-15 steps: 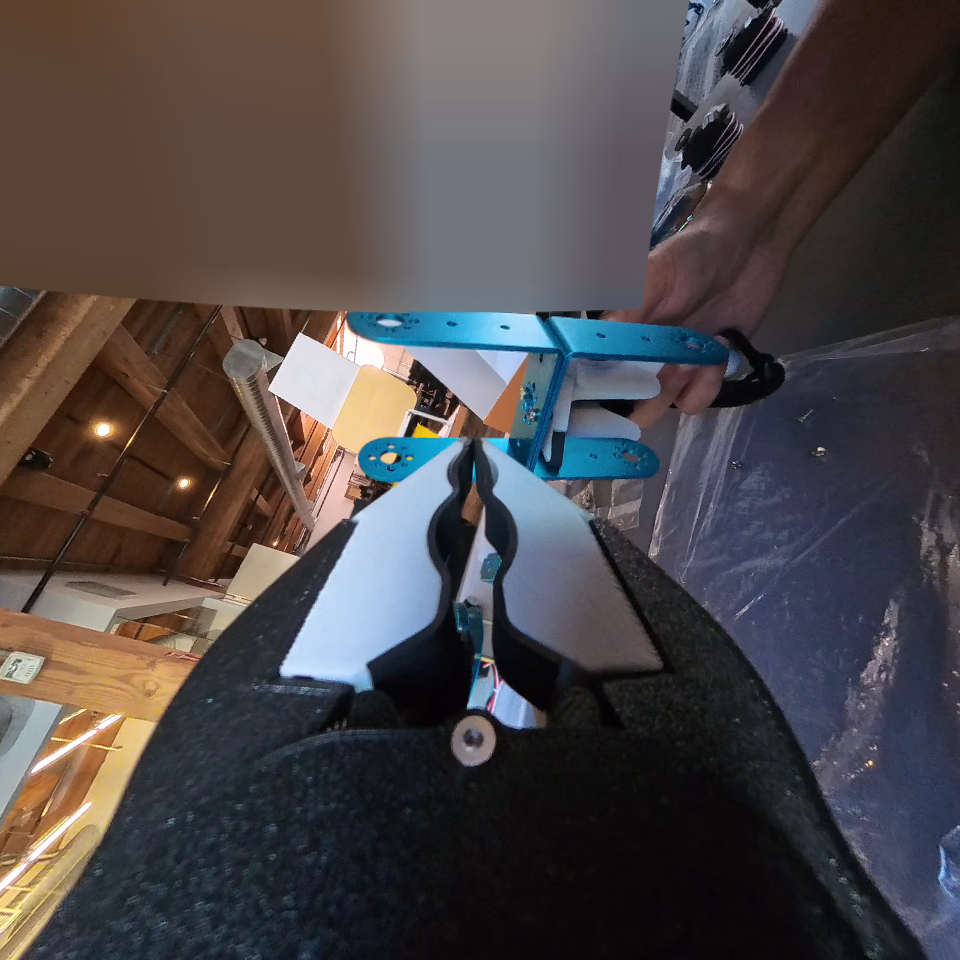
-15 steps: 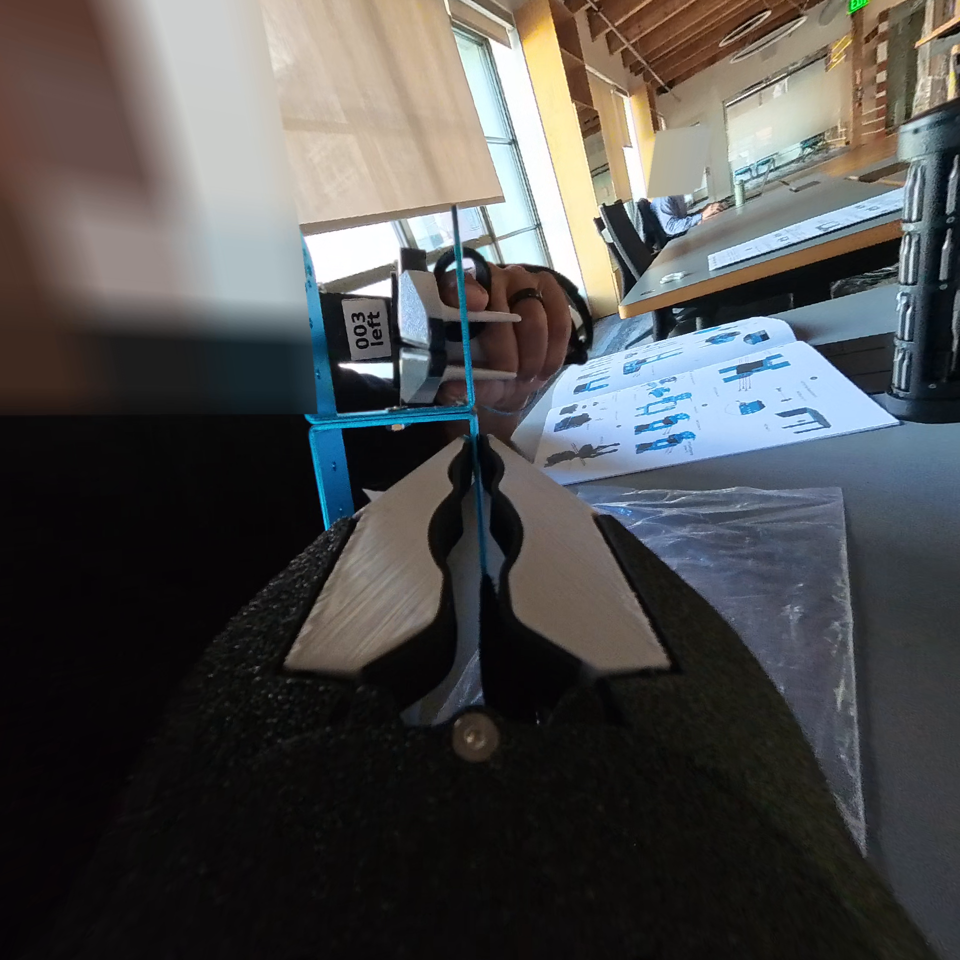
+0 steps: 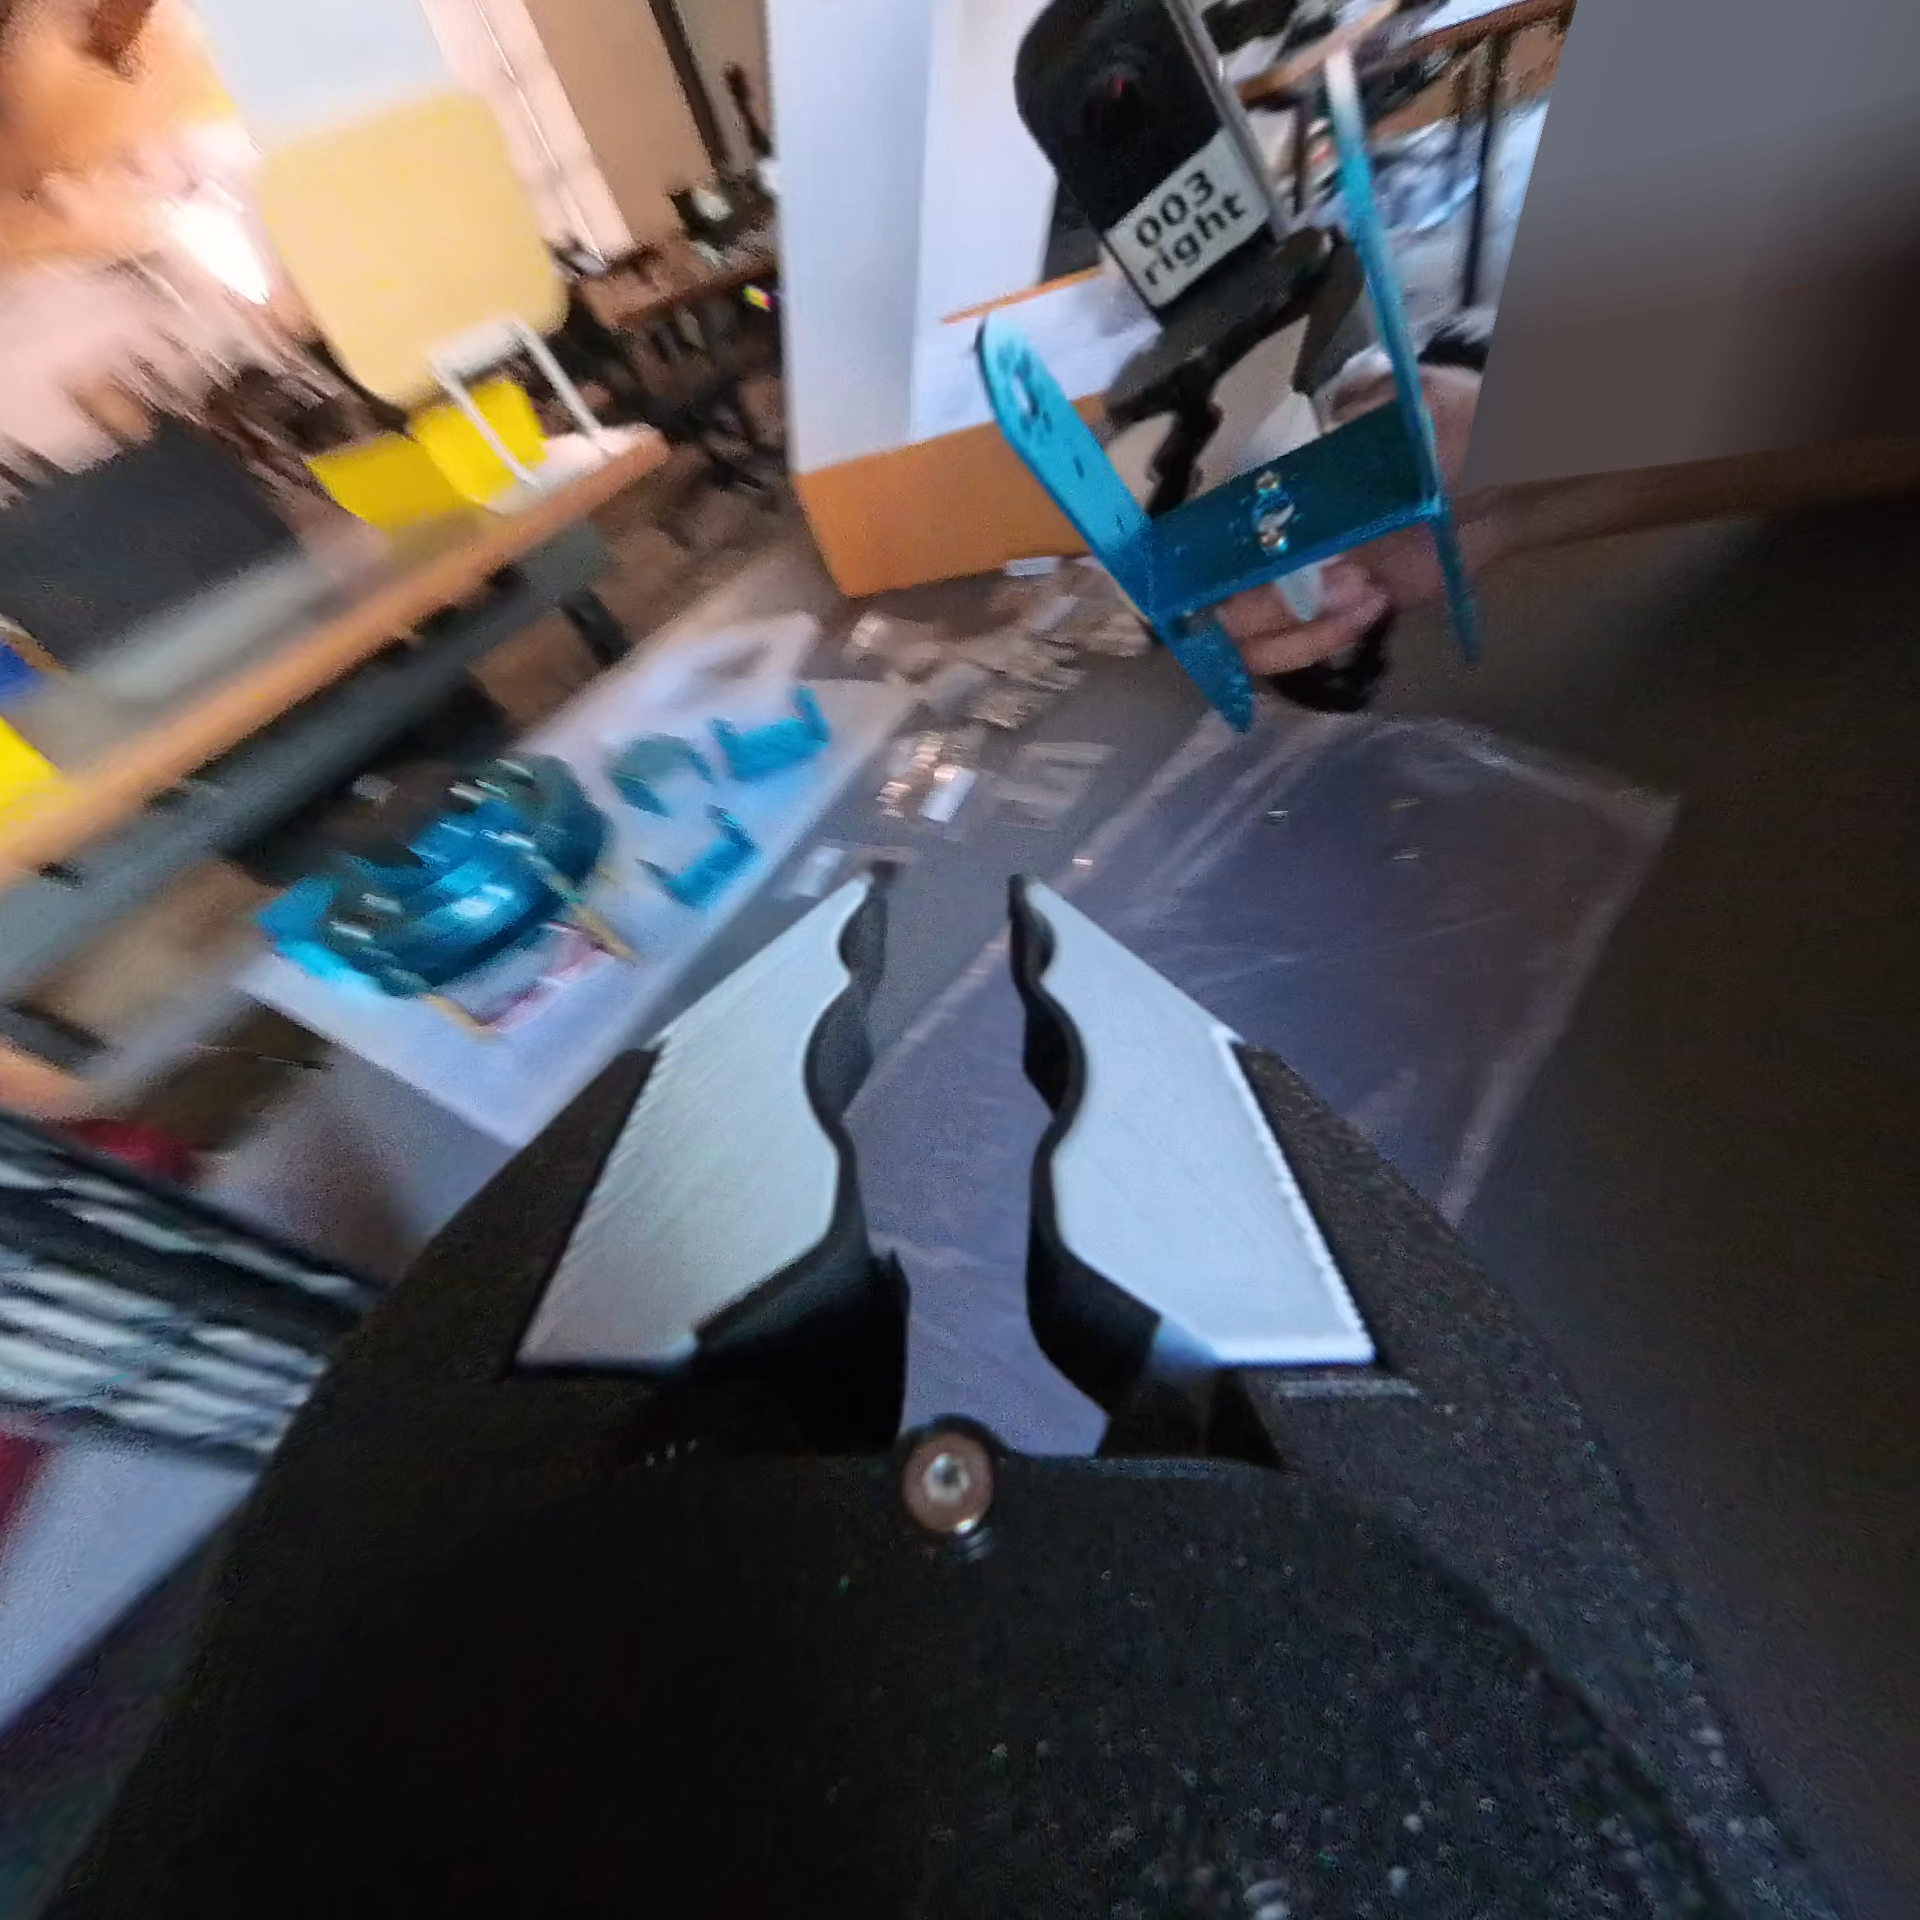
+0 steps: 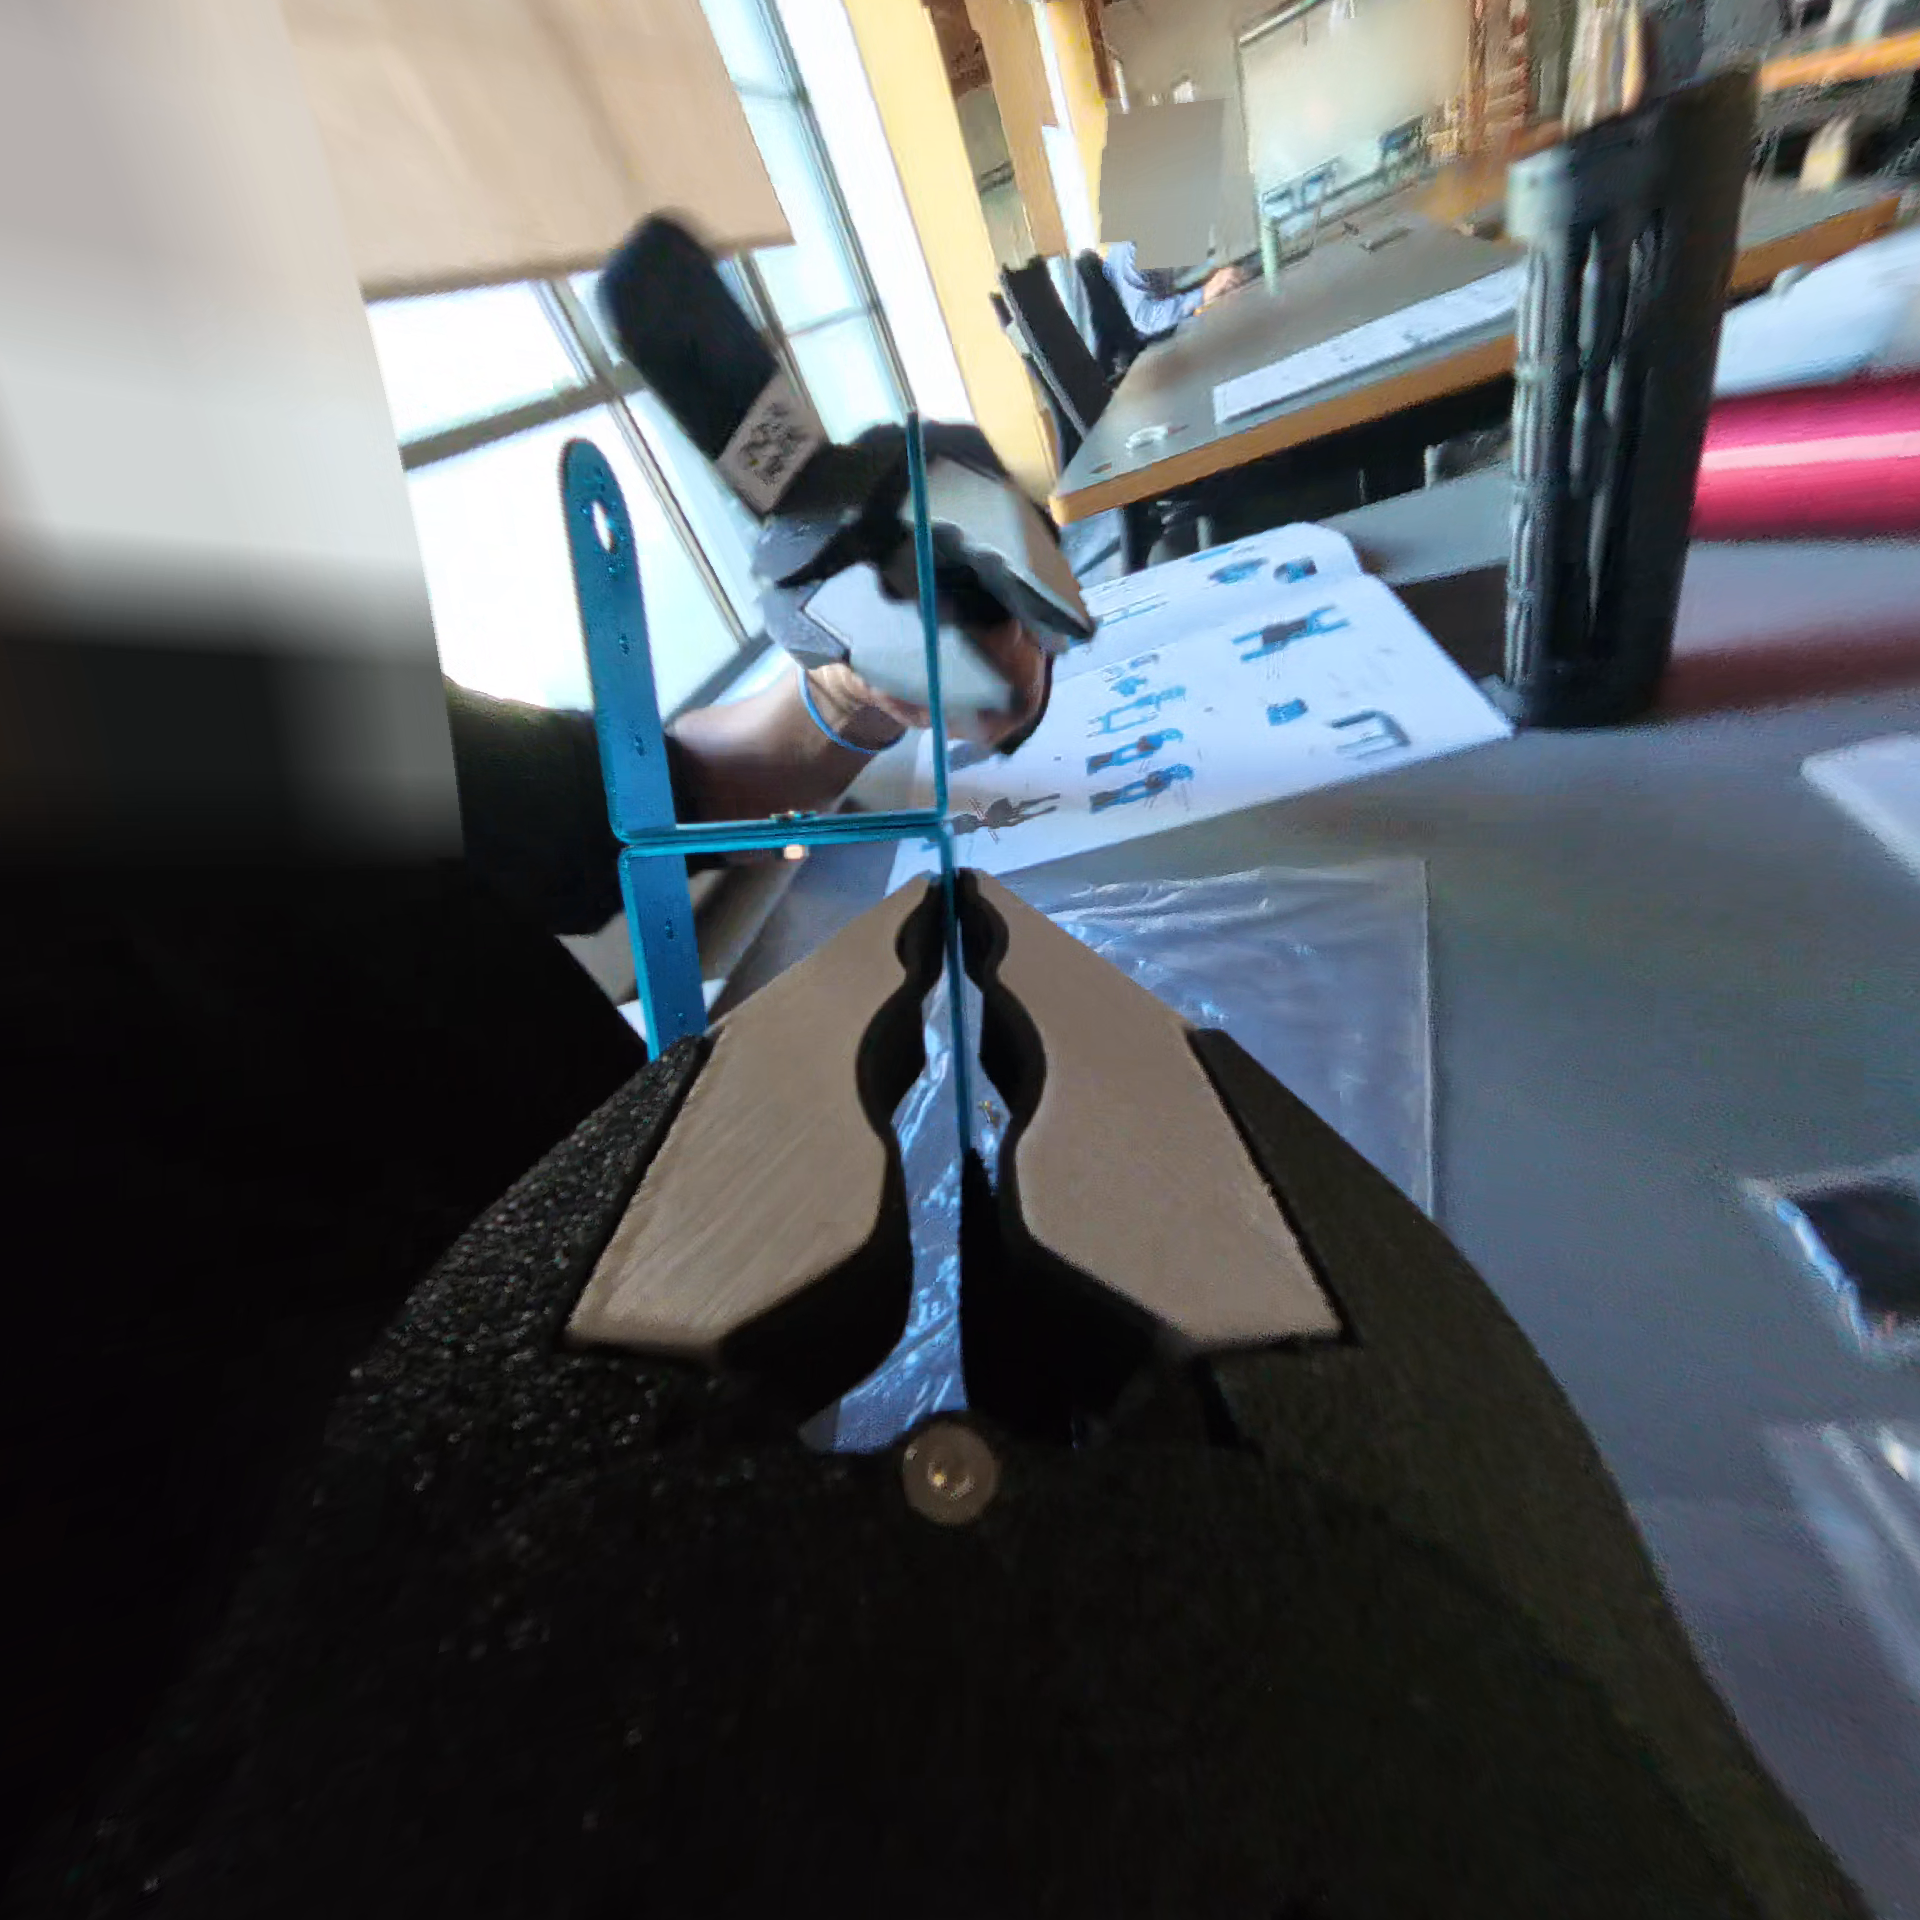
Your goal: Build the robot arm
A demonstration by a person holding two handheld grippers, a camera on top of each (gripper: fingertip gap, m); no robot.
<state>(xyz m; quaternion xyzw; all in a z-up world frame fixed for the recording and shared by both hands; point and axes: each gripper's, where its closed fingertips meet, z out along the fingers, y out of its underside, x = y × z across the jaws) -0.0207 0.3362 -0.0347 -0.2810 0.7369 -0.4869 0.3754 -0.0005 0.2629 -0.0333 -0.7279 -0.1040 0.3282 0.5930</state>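
Note:
My right gripper (image 4: 948, 883) is shut on the thin edge of a blue metal bracket frame (image 4: 629, 675) and holds it up above the grey table. The frame has two long perforated strips joined by a cross plate. In the left wrist view the frame (image 3: 1299, 520) hangs at the upper right, under the black body of the right gripper (image 3: 1122, 114). My left gripper (image 3: 945, 894) is open and empty, well short of the frame and tilted down over the table. It shows open beyond the frame in the right wrist view (image 4: 1044, 670).
A clear plastic bag (image 3: 1351, 935) lies flat on the table below the frame. A white tray (image 3: 582, 748) at the left holds several loose blue brackets and a round blue assembly (image 3: 457, 894). An open instruction booklet (image 4: 1247, 675) and a black mesh cylinder (image 4: 1600, 416) stand behind. Tip to tip, the grippers are about 9 cm apart.
My left gripper was shut at the blue frame's lower strip; it has opened, let go and swung down and away. My right gripper still holds the frame.

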